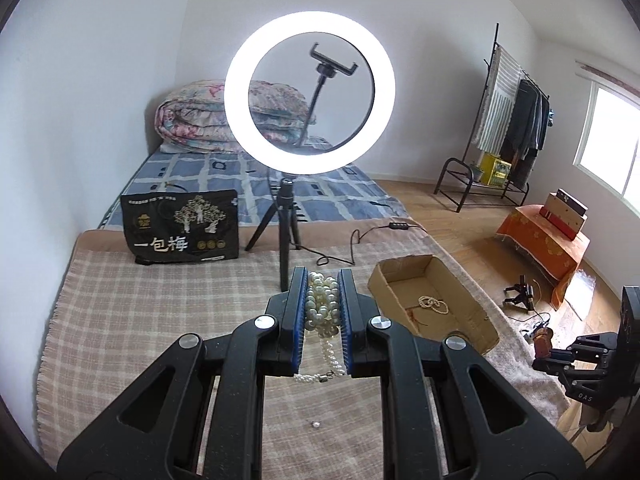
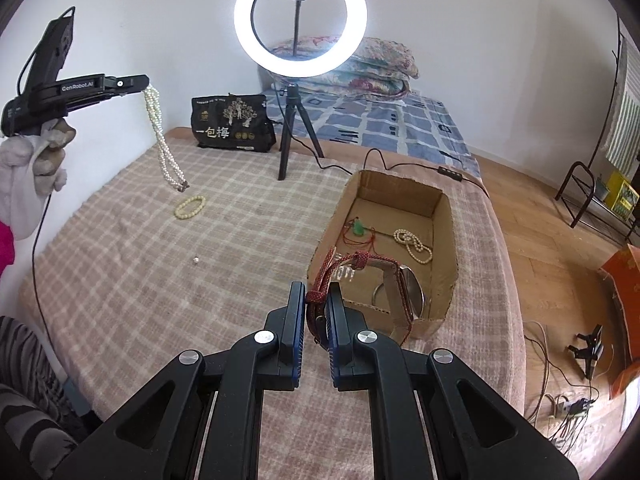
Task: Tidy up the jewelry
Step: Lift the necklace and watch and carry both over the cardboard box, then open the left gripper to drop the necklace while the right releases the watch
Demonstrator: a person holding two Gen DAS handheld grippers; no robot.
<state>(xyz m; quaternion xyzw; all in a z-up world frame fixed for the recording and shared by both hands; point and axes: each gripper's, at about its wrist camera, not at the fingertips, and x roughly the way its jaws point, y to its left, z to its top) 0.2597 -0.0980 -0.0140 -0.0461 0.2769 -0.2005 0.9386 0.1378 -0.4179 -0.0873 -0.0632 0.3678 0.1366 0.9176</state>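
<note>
on the side of our left gripper (image 2: 142, 82) we read "genrobot.ai", and the black bag (image 2: 232, 124) standing at the far edge of the checked blanket (image 2: 120, 272) carries the large characters "一包梅"; the smaller print on it is too fine to read. the right gripper (image 2: 316, 304), seen low at the edge of the left wrist view, bears the letters "das".

the left gripper's fingers (image 1: 298, 304) are pinching a bunched pearl necklace (image 1: 322, 304); in the right wrist view its strands hang down from the tips, clear of the blanket. a white-gloved hand (image 2: 32, 164) holds that gripper up. the right gripper's fingers (image 2: 296, 320) are pinching a wristwatch (image 2: 404, 292) by its strap, together with a red braided cord (image 2: 340, 266), just in front of the cardboard box (image 2: 444, 216).

we count three pieces in the box: one pearl strand (image 2: 414, 242), one green pendant on red string (image 2: 358, 228), one metal ring (image 2: 378, 292) partly hidden. on the blanket lie one cream bead bracelet (image 2: 190, 206) and one small loose bead (image 2: 196, 259). one lit ring light (image 2: 300, 18) on a tripod stands behind.
</note>
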